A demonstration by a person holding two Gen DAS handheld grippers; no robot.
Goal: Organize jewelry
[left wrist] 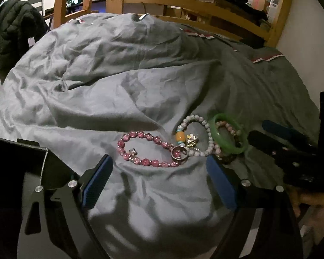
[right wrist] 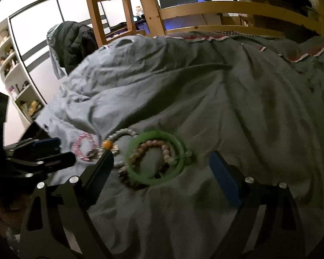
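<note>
Your left gripper (left wrist: pixel 159 179) stands wide open and empty, its jaws flanking bare grey duvet (left wrist: pixel 97 86) just short of the pink bead bracelet (left wrist: pixel 140 151) at twelve o'clock. Your right gripper (right wrist: pixel 162 172) is equally spread, holding nothing, the green bangle (right wrist: pixel 157 157) between its tips. The jewelry lies heaped together, so this looks like the approach: next, settle on one piece and close gently, without snagging its neighbours.

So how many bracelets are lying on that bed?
5, perhaps more hidden: pink crystal bead bracelet leftmost, pale bead bracelet with amber bead beside it, green jade bangle rightmost, rose bead bracelet inside it, dark bead bracelet underneath.
</note>
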